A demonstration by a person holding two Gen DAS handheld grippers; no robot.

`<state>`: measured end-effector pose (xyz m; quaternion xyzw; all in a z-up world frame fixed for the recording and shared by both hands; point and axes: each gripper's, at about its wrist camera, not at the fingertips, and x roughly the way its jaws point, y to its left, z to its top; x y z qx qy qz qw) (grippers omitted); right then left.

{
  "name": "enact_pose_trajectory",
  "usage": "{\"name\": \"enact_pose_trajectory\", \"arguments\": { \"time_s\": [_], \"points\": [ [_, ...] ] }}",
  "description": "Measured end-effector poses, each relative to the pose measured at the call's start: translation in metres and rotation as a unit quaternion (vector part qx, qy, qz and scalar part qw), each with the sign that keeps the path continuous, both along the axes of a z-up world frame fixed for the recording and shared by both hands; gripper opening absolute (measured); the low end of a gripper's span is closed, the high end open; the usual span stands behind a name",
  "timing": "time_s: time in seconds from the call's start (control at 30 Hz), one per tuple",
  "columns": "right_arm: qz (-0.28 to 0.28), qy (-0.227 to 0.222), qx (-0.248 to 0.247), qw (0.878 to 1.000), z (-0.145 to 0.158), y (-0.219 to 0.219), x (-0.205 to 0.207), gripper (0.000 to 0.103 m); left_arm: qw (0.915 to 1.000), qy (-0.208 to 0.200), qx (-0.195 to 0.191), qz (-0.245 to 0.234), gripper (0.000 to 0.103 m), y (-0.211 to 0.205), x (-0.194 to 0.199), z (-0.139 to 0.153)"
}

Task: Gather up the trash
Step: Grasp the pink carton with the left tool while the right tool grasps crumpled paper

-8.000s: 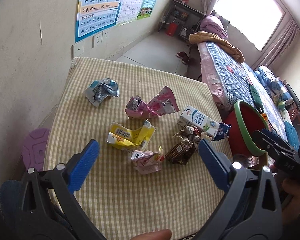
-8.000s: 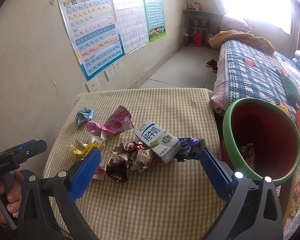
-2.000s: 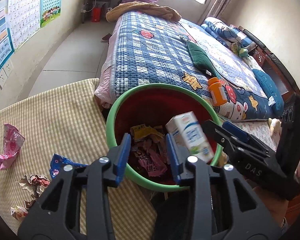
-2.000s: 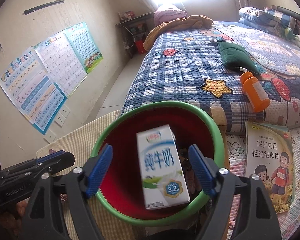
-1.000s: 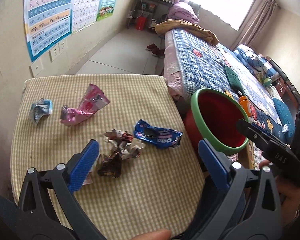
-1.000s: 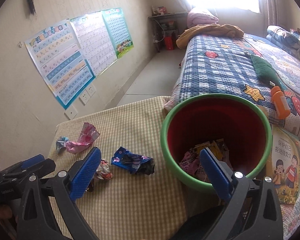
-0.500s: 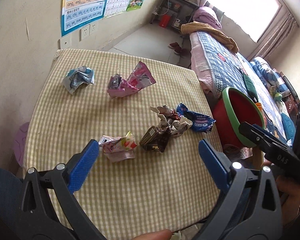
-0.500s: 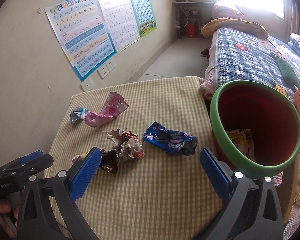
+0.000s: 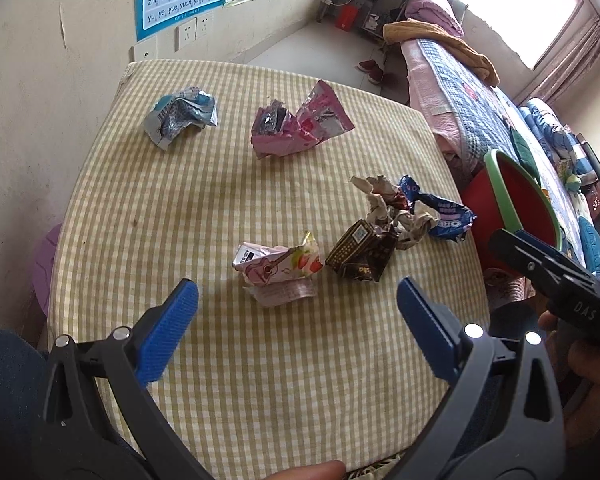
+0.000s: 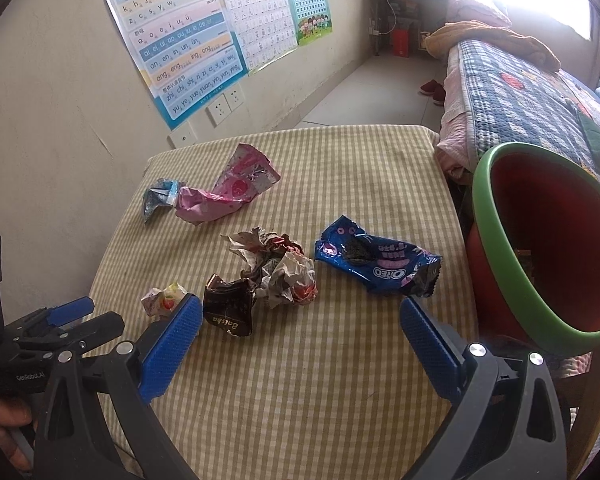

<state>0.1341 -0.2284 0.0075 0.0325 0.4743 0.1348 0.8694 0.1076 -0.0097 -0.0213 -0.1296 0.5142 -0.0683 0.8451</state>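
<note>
Hovering wide & empty, left gripper [image 9: 296, 312] and right gripper [image 10: 300, 320] risk pinching tablecloth [image 10: 340, 400] w/ flat Oreo wrapper [image 10: 376, 262] just ahead.

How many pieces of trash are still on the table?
6: grey-blue wrapper far left, pink bag beside it, small pink pack nearest, brown wrapper, crumpled paper, blue Oreo wrapper by the bin. More may hide underneath.

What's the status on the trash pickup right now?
Left gripper open, empty; right gripper open, empty. Oreo wrapper and five other wrappers on the table. Red bin beside it. Nothing blocking.
</note>
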Motion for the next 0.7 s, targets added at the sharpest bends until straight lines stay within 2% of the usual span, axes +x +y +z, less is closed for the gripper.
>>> {"name": "enact_pose_trajectory", "arguments": {
  "time_s": [0.3, 0.57, 0.7],
  "points": [
    [0.001, 0.033, 0.01, 0.999, -0.026, 0.01, 0.024, 0.096, 0.9978, 0.027, 0.056, -0.024, 0.097, -0.003, 0.018, -0.032],
    [-0.012, 0.061, 0.02, 0.998, -0.05, 0.018, 0.048, 0.089, 0.9969, 0.031, 0.061, -0.038, 0.095, -0.001, 0.034, -0.045],
    [-0.033, 0.081, 0.031, 0.996, -0.063, 0.013, 0.059, 0.082, 0.9962, 0.04, 0.061, -0.049, 0.088, -0.004, 0.038, -0.057]
  ]
}}
